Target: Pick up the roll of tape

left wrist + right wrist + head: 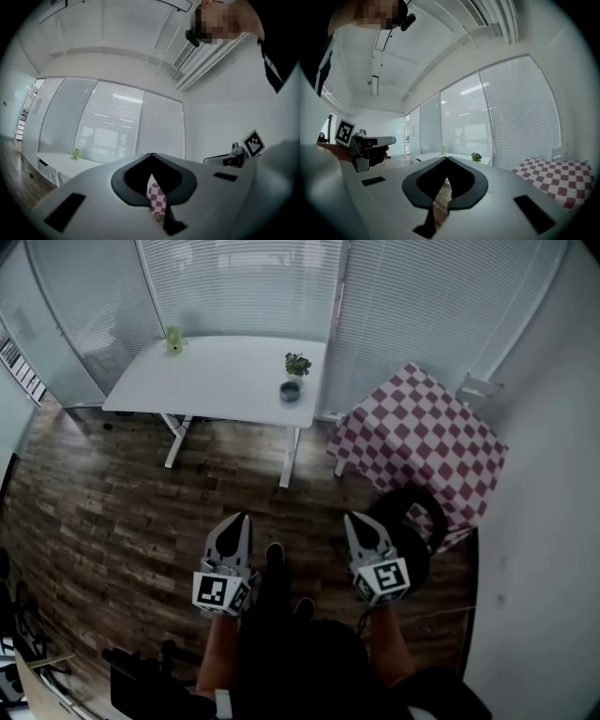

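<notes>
No roll of tape can be made out for certain in any view. A small dark round object (290, 391) lies on the far white table (225, 371); it is too small to tell what it is. My left gripper (242, 519) and right gripper (352, 519) are held side by side at waist height over the wooden floor, far from that table. Both point forward with jaws closed to a point and nothing between them. In the left gripper view the left gripper (150, 154) shows its tips touching, and the right gripper (446, 158) looks the same in the right gripper view.
A small potted plant (297, 363) and a green object (173, 339) also stand on the white table. To the right is a table under a red and white checked cloth (422, 442). A black chair (412, 521) stands beside my right gripper. Blinds cover the windows behind.
</notes>
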Demonstrator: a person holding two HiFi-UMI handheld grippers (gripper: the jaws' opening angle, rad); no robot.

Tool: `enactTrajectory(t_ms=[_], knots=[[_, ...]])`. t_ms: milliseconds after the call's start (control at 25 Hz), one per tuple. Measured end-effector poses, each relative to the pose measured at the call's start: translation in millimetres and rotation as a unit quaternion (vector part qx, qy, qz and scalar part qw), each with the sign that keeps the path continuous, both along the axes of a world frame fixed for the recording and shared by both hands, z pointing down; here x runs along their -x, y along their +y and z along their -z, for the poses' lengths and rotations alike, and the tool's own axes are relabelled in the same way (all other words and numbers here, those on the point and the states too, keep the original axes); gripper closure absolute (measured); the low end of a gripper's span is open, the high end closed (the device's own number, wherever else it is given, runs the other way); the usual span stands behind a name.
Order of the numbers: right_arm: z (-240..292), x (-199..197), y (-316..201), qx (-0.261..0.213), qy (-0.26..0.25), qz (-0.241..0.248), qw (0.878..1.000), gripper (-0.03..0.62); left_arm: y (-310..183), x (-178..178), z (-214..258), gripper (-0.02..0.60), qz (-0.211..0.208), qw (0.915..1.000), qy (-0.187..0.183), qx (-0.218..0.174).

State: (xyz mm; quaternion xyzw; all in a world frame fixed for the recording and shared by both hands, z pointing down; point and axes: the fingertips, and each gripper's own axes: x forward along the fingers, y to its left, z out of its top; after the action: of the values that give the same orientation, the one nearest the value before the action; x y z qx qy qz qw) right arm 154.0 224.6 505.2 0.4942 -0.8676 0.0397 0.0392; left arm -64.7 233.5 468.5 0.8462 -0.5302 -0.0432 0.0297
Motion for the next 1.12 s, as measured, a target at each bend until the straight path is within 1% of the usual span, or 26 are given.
enactTrajectory(t_ms=[160,280,360,440,520,600,760,880,1040,1120], knots=[[-6.0,0.8,-27.4,0.000,0.009,0.001,1.000,0.588,-31.8,-1.9,-2.4,0.575,-0.009,1.0000,0.001,-0.003],[-8.8,2.6,-50.2,0.003,0.035,-0.003,0.999,0.588,-57.0,-0.6,-6.6,0.575,-0.008,0.9999,0.012,0.005],[-8.5,0.4,-70.2,-0.004,0.040,-0.010,0.999,0.588,-76.0,2.1,-8.6,0.576,-0.005,0.9998,0.018,0.008],[-8.1,2.2,-90.4,-0.009,0.041,-0.006,0.999,0.588,-95.6,4.8,-10.5,0.575,-0.004,0.9998,0.017,0.008],[-4.9,6.5,-108.0,-0.003,0.048,-0.002,0.999,0.588,-112.4,7.0,-12.4,0.575,-0.005,0.9999,0.014,0.007],[-1.9,7.1,-126.5,0.001,0.044,-0.003,0.999,0.588,-129.2,9.3,-13.6,0.575,-0.005,0.9999,0.012,0.009],[3.8,9.1,-162.1,-0.012,0.036,-0.011,0.999,0.588,-161.2,9.0,-10.6,0.575,-0.009,0.9999,0.012,0.009],[0.1,16.5,-179.7,0.000,0.045,0.001,0.999,0.587,-182.3,8.8,-5.4,0.575,-0.014,0.9998,0.009,0.006],[1.9,26.5,-207.2,0.006,0.037,0.003,0.999,0.587,-211.1,12.2,0.6,0.576,-0.019,0.9998,-0.006,-0.001],[2.7,30.4,-221.2,0.009,0.039,0.001,0.999,0.588,-224.3,14.4,2.0,0.575,-0.023,0.9997,-0.008,-0.001]])
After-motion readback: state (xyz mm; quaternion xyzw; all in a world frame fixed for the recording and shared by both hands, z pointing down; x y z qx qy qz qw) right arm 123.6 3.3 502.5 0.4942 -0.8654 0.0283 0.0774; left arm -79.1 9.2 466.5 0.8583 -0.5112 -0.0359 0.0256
